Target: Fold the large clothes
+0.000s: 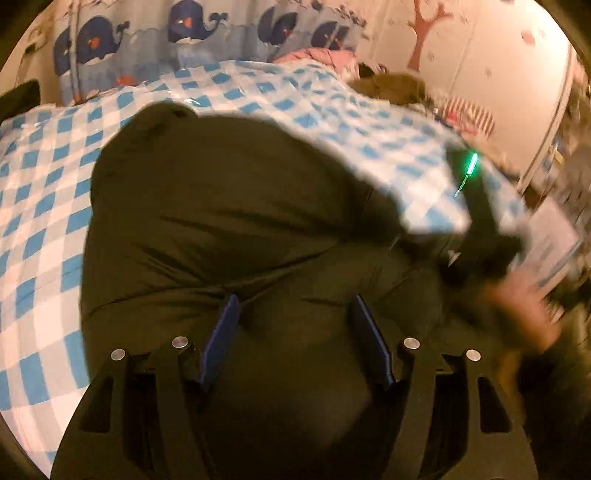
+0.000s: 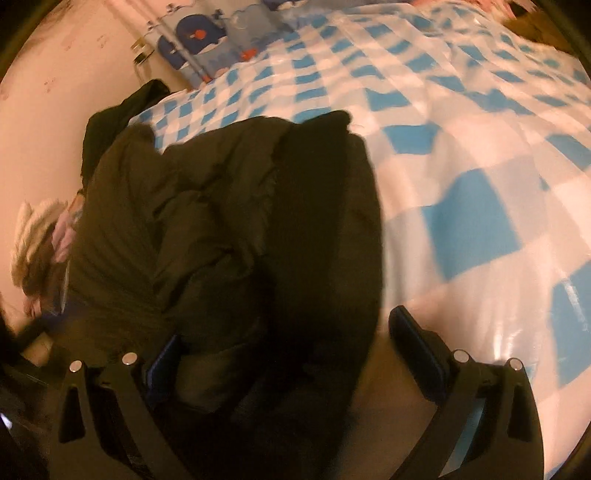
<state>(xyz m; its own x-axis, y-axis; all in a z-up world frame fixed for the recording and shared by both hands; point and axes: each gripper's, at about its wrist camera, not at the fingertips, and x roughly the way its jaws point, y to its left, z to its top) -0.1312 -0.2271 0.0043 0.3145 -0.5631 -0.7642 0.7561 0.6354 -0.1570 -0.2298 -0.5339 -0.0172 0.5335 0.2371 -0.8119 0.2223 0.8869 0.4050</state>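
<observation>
The coat (image 1: 229, 221), a dark padded one, lies bunched on the bed (image 1: 44, 192), right under and ahead of the left gripper (image 1: 295, 332). From that gripper it fills the view between and beyond the blue pads (image 1: 221, 332), spreading forward and to the left, with creases running across it. The jaws stand apart and the pads press on nothing; the coat lies below them, not pinched.

In the right wrist view the coat (image 2: 229, 221) sits ahead and to the left of the right gripper (image 2: 291, 350), its folded edge running forward between the fingers. These jaws are spread wide; the left pad (image 2: 162, 362) is close against the cloth, the right finger (image 2: 417, 350) is clear of it over the cover, so nothing is clenched.

To the right of the left gripper, the other gripper's black body (image 1: 476, 206) shows blurred with a green light (image 1: 471, 164), and a hand (image 1: 524, 306) blurred below it.

The checked blue and white cover (image 2: 472, 221) spreads ahead and to the right of the right gripper. Far ahead of the left gripper hangs a whale-print curtain (image 1: 184, 29); right of it, a wall (image 1: 498, 55) with a tree decal (image 1: 424, 33).
</observation>
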